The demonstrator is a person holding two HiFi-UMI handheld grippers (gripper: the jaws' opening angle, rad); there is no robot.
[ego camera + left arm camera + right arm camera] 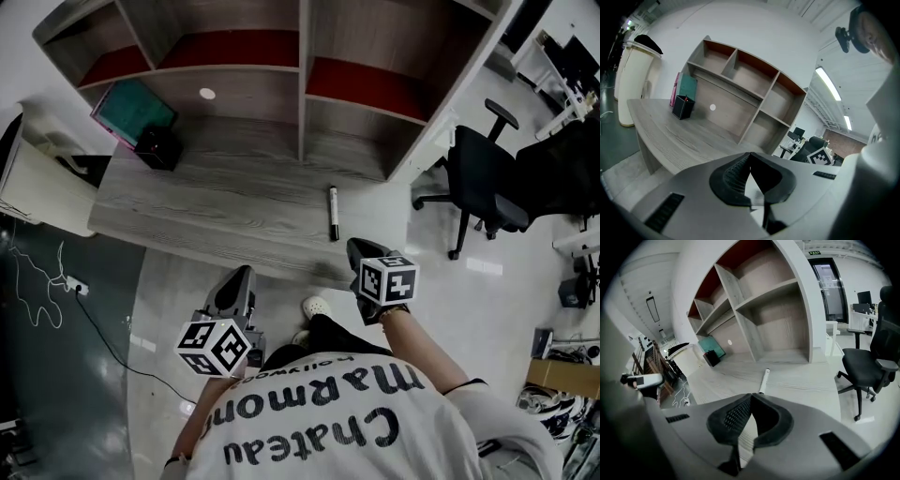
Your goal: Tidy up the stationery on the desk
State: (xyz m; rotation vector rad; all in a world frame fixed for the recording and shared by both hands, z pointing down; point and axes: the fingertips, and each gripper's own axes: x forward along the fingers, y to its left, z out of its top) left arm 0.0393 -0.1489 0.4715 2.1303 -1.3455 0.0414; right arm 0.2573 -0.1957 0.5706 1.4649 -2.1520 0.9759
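Note:
A black-and-white marker pen lies on the grey wooden desk, toward its right front; the right gripper view has the pen just beyond the jaws. A black pen holder stands at the desk's back left, next to a teal and pink book. My right gripper hovers at the front edge, close below the pen, with its jaws shut and nothing in them. My left gripper hangs in front of the desk, over the floor, with shut, empty jaws.
An open shelf unit rises at the back of the desk. A black office chair stands right of the desk. A white cabinet sits at the left end, and a cable runs across the floor.

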